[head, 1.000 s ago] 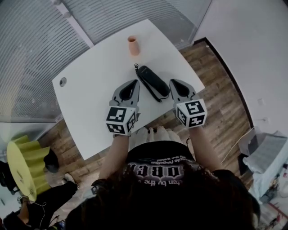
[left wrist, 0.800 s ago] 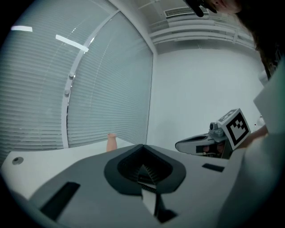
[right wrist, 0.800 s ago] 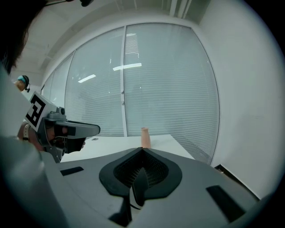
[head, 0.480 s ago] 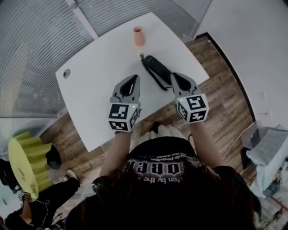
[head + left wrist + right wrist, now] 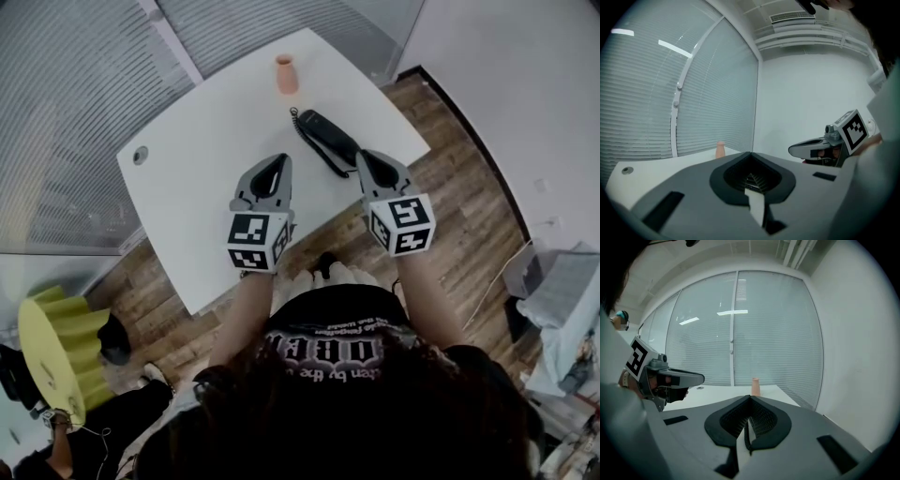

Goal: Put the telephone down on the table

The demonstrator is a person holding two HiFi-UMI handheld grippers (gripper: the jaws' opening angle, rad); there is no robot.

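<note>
Lying flat, slim black telephone (image 5: 330, 139), coiled cord (image 5: 298, 122).

i see a white table (image 5: 206, 169), a black phone (image 5: 330, 139) with a black cord (image 5: 297, 118), and a peach cup (image 5: 286, 74). my left gripper (image 5: 273, 160) and right gripper (image 5: 367, 156) are grey, their cubes (image 5: 257, 241) patterned in black-and-white squares. the floor (image 5: 450, 187) is brown wood planking; the blinds (image 5: 66, 112) are grey, finely striped.
</note>
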